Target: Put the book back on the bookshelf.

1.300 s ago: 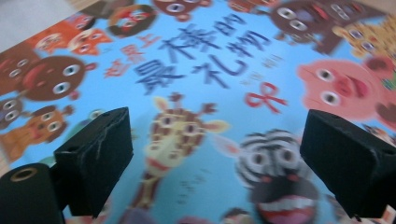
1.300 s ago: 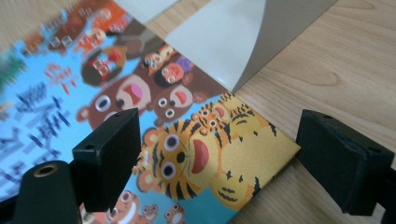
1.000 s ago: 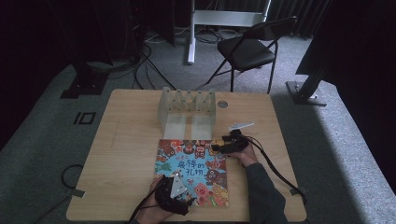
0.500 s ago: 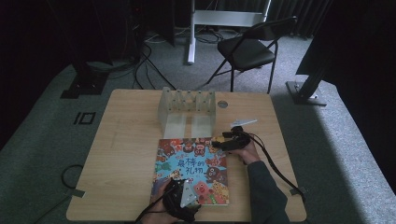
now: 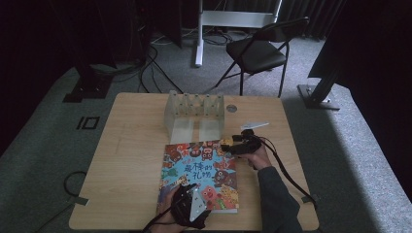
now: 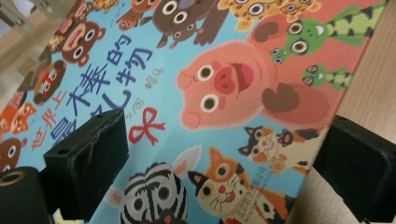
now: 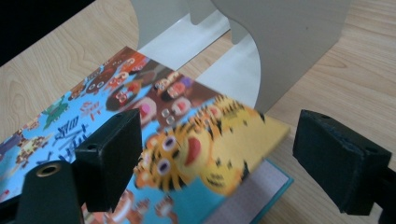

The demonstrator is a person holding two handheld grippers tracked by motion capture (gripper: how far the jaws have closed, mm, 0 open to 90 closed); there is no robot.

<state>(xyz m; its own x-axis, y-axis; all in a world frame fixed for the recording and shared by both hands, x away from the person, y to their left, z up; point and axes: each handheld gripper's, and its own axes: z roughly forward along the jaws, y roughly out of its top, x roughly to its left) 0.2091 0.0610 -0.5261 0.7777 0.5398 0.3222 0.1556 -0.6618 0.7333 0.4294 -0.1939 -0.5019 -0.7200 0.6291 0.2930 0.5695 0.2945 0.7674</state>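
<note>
1. Grey carpet, a folding chair and dark stands surround a pale wooden worktop; the picture book lying flat near its front edge serves as the landmark.
2. Left of the book, bare wood runs out to the worktop's edge.
3. At the book's near left corner, the left gripper hovers low over the cover. In the left gripper view its jaws stand released, one over the blue cover, the other past the book's edge above the wood, holding nothing.
4. Behind the book, touching or just short of its far edge, stands a clear divided rack with upright slots.
5. At the book's far right corner, the right gripper reaches in from the side. In the right gripper view the corner with the tiger is lifted off the page below, and the jaws stand wide apart on either side of it, not closed on it.
6. Right of the book lie a small white strip and a round disc, well apart from the cover.
7. Judgement: the step in hand looks like getting a grip on the book, either to open it or to stand it in the rack. The next move calls for the right jaws to close on the raised corner while the left steadies or pinches the near edge.
</note>
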